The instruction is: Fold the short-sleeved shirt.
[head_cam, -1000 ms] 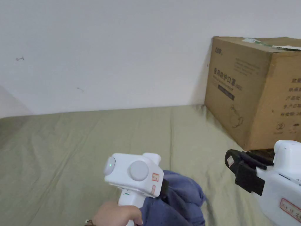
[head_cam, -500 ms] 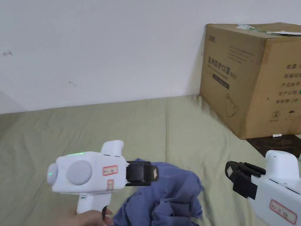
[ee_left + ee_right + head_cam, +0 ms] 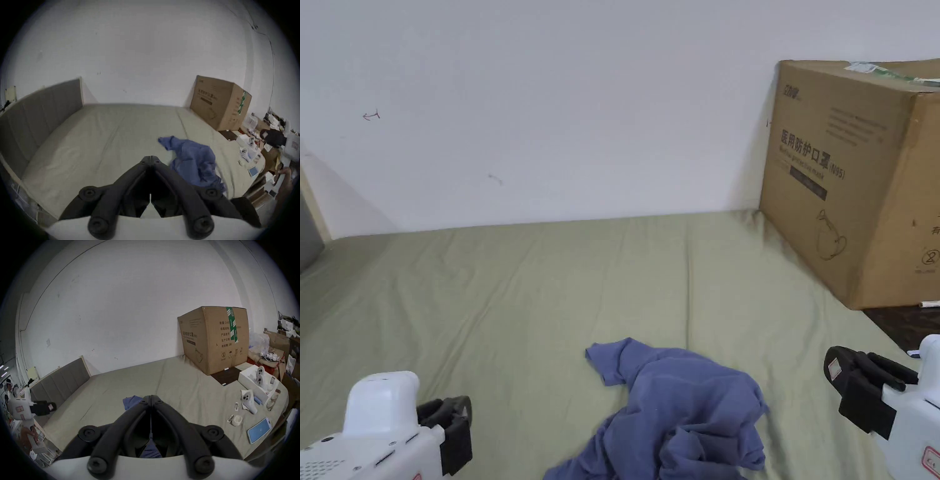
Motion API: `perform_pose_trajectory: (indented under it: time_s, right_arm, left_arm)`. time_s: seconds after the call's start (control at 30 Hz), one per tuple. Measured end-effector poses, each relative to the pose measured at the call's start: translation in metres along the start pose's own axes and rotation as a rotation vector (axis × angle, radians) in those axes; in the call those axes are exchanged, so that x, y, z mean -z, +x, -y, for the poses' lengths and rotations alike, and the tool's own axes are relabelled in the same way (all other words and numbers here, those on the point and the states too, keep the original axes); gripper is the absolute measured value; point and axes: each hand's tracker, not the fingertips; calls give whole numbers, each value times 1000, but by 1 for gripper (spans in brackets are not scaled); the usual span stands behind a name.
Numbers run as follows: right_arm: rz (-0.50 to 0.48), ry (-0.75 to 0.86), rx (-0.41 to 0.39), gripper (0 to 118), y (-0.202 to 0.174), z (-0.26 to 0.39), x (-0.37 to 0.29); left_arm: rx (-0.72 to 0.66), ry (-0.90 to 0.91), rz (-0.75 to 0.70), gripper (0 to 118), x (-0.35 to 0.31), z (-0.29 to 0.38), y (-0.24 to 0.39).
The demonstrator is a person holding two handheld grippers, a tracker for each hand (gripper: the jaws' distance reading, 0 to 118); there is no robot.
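Head view: blue shirt lies crumpled, left gripper and right gripper fingers clenched empty.

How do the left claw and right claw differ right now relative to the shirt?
In the head view, the left claw sits low at the left, apart from the blue shirt; the right claw sits higher at the right, also apart. Both are shut and empty, tips meeting in their own views.

Even soft daylight, faint shadows, fisheye vignetting in gripper views, slight blur
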Motion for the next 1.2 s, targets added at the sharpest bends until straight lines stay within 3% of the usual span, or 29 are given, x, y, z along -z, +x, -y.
perform_pose_trajectory:
  time_s: [0.17,0.2,0.23,0.27,0.3,0.47,0.53,0.57,0.6,0.67,0.7,0.73,0.8,0.87,0.9,0.93,0.97,1.0,1.07,1.1,1.17,1.2]
  right_arm:
    - [-4,-23,-20,0,0,3,3]
    - [-3,-29,-24,0,1,5,4]
    - [-2,-36,-28,0,2,5,6]
    - [0,-44,-29,0,3,7,8]
    - [1,-54,-29,0,5,8,10]
    - [25,-109,-25,0,15,18,27]
    - [37,-141,-29,0,20,21,41]
    - [35,-150,-34,0,23,23,51]
    - [26,-167,-45,0,27,26,65]
    - [12,-269,-75,0,37,28,103]
    - [-7,-309,-80,0,43,29,125]
    - [-51,-342,-69,0,48,29,146]
    - [-40,-425,-71,0,52,24,194]
    - [11,-525,-20,1,58,22,245]
    - [62,-579,7,18,60,23,272]
    - [76,-655,18,69,62,27,296]
    - [85,-685,62,94,67,33,316]
    - [86,-718,96,93,69,38,332]
    - [126,-825,88,91,67,49,358]
    - [104,-880,73,82,67,55,361]
    - [36,-920,73,2,63,57,363]
    - [71,-874,78,2,59,53,354]
  left_arm:
    - [-87,-210,34,1,69,5,-4]
    - [-93,-277,23,15,90,10,-2]
    - [-100,-309,12,63,107,16,0]
    - [-108,-363,4,103,129,23,-1]
    - [-126,-425,36,117,147,32,1]
    - [-45,-541,70,112,216,71,23]
    - [-48,-605,133,99,235,86,25]
    - [-62,-660,182,91,242,90,26]
    - [56,-619,24,84,238,87,28]
    - [4,-499,121,47,213,70,18]
    - [10,-491,109,16,199,63,10]
    - [-33,-439,120,0,185,55,4]
    - [-41,-385,106,0,154,45,-13]
    - [-17,-364,63,0,131,38,-26]
    - [-19,-352,48,0,120,34,-34]
    - [-31,-342,32,0,116,36,-42]
    - [-50,-330,10,0,108,35,-50]
    - [-71,-320,-1,0,101,32,-57]
    - [-103,-324,-15,0,96,31,-70]
    - [-113,-325,-21,0,94,31,-75]
    - [-126,-323,-36,0,90,30,-81]
    - [-130,-325,-39,0,90,30,-83]
